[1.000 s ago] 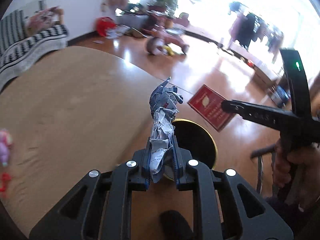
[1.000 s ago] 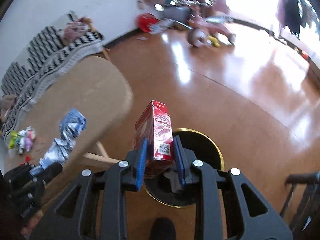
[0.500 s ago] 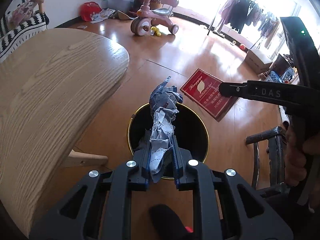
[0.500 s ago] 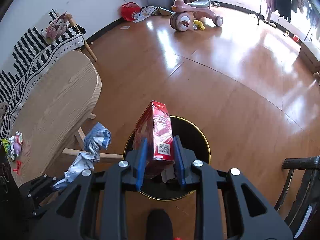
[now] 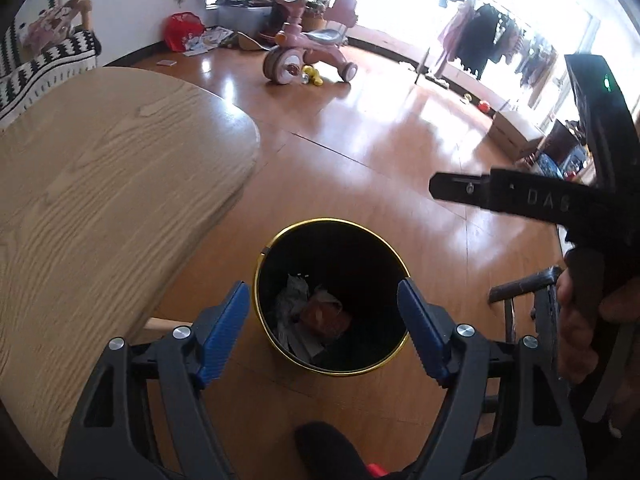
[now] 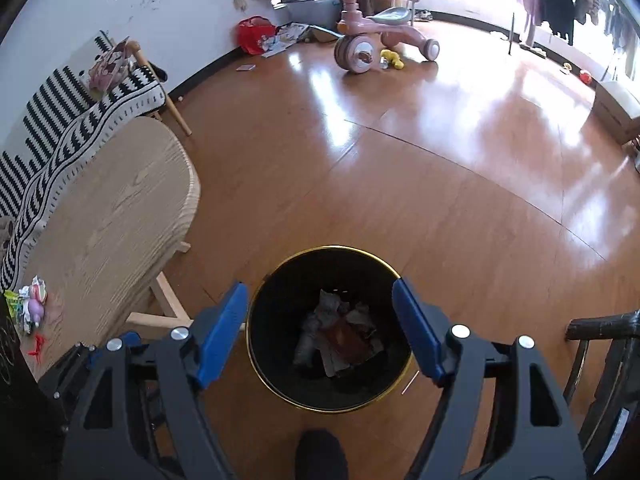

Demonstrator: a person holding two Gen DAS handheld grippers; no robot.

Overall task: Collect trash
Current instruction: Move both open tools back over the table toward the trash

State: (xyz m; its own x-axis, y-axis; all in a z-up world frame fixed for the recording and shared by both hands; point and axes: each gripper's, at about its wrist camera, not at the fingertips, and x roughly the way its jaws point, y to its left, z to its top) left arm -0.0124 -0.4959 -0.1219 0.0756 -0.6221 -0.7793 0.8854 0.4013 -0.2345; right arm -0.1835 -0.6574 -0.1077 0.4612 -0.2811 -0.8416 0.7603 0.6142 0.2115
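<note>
Wooden floor [image 6: 400,184] is occupied by a black bin [image 6: 276,380] holding crumpled trash [image 6: 340,332]; left tongs [image 5: 324,328] and right tongs [image 6: 320,332], jaws just opened, are held empty above it.

Glossy wooden floor [image 6: 440,200]; oak table [image 5: 100,200]; sunlit windows [image 5: 520,0].

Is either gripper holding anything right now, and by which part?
Nothing is held. Left gripper and right gripper have just opened, empty, above the trash bin.
</note>
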